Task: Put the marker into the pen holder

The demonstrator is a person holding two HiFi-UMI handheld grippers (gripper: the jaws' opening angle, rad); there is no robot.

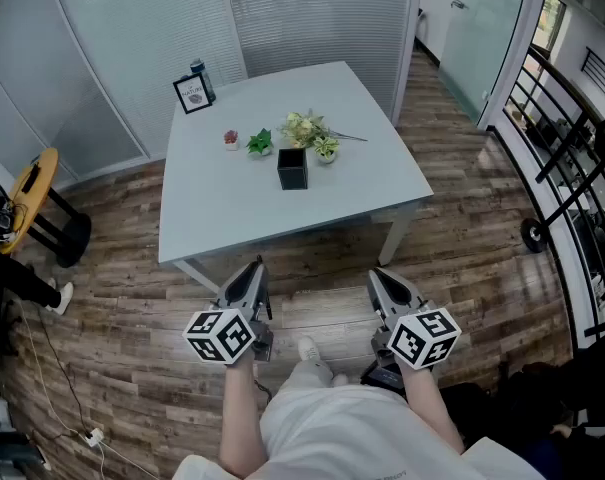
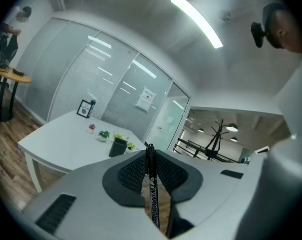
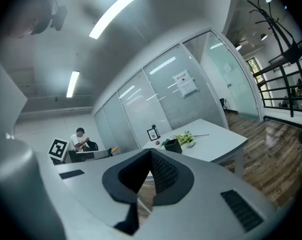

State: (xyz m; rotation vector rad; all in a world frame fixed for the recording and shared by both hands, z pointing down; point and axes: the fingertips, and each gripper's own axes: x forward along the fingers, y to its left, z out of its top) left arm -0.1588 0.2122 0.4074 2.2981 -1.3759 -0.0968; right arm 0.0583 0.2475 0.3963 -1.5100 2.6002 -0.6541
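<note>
The black square pen holder [image 1: 292, 168] stands near the middle of the white table [image 1: 382, 183], in front of the small plants. It also shows far off as pen holder [image 2: 118, 147] and pen holder [image 3: 173, 146]. A black marker [image 2: 152, 189] with white print is clamped lengthwise in my left gripper [image 2: 150, 153], tip pointing forward. In the head view the left gripper [image 1: 252, 271] and right gripper [image 1: 384, 280] hover over the wooden floor, short of the table's near edge. My right gripper [image 3: 150, 155] is shut with nothing in it.
Small potted plants [image 1: 312, 130], a tiny red pot [image 1: 231, 139], a framed card [image 1: 192, 94] and a bottle [image 1: 202, 76] sit on the table. A round stool [image 1: 34, 186] stands at left and a black railing [image 1: 572, 158] at right. A person [image 3: 81, 139] sits far off.
</note>
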